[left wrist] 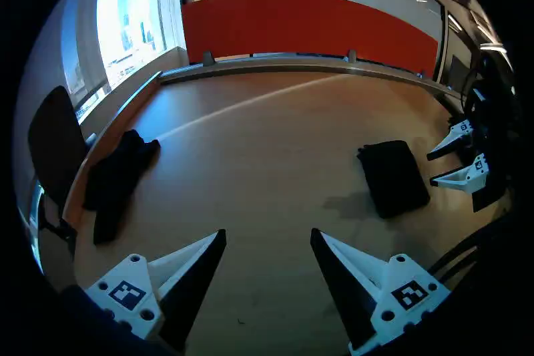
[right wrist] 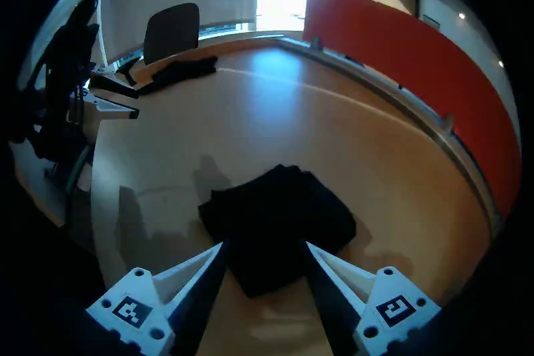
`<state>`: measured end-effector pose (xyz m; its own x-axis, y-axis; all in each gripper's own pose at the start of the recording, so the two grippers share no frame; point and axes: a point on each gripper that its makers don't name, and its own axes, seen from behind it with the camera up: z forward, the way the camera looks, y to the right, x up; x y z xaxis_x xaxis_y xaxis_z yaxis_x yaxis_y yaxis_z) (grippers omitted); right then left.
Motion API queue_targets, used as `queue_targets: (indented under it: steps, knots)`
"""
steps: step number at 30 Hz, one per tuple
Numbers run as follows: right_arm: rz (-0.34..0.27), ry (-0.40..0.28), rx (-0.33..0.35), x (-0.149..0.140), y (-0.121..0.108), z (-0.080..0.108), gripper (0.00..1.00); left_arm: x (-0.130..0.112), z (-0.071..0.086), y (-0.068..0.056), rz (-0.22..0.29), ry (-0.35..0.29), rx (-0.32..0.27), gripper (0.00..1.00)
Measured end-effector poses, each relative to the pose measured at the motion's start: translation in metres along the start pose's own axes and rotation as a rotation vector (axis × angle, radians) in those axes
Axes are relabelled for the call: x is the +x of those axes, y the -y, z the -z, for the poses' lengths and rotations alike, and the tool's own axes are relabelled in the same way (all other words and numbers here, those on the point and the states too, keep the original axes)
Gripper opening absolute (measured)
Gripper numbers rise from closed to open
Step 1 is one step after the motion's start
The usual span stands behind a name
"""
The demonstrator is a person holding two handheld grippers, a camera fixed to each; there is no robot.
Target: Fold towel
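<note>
I see the wooden table (left wrist: 267, 122) taking up most of both views, with a red partition (left wrist: 307, 25) along its far edge at twelve o'clock in the left gripper view. The black towel (right wrist: 277, 216) lies flat on the table as a compact, thick rectangle. In the right gripper view it sits dead centre, and in the left gripper view it is out at three o'clock. Judging by that tidy stacked shape, I take the folding to be essentially done, with perhaps only a squaring of the slightly uneven edges left. A second dark cloth (left wrist: 117, 175) lies rumpled near the table's edge at nine o'clock in the left gripper view. It looks unfolded, and I cannot tell whether it belongs to the job. My right gripper (right wrist: 265, 252) hangs over the towel's near edge with its fingers spread wide, pinching nothing. My left gripper (left wrist: 268, 232) is likewise spread over bare wood, well apart from the towel.
</note>
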<state>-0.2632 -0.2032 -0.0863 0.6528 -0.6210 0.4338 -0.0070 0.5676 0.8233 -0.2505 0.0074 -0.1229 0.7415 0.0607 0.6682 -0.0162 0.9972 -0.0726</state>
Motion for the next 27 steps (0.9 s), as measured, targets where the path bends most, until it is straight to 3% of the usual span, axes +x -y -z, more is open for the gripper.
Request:
queue_targets:
  steps: [17, 27]
  knots:
    - [-0.057, 0.093, -0.016, -0.058, 0.002, -0.008, 0.76, 0.000, -0.003, -0.006, -0.009, 0.003, -0.009, 0.94]
    - [-0.082, 0.112, -0.022, -0.070, 0.003, -0.013, 0.65, 0.001, -0.005, -0.008, -0.010, 0.003, -0.011, 0.94]
